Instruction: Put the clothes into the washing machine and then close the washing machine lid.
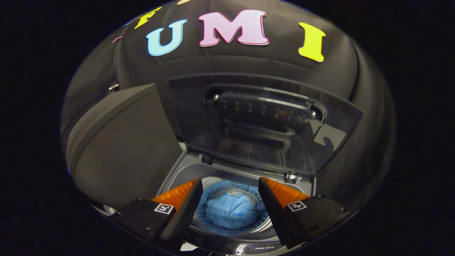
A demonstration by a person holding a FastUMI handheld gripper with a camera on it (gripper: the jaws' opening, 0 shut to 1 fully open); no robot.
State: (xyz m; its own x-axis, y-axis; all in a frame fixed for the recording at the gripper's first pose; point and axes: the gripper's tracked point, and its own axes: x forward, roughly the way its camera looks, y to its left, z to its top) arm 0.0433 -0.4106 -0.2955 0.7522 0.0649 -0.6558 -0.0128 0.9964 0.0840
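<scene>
My hand-held gripper [230, 199] hangs above the small grey top-loading washing machine [185, 170], and its two fingers stand wide apart with nothing between them. I look down past the fingers into the round metal drum [213, 193] of the washing machine. The crumpled light blue clothes [229, 211] lie at the bottom of this drum, well below my fingers and not touching them. The dark see-through lid [263, 121] of the washing machine stands open, tilted up behind the drum on its hinges at the back edge.
</scene>
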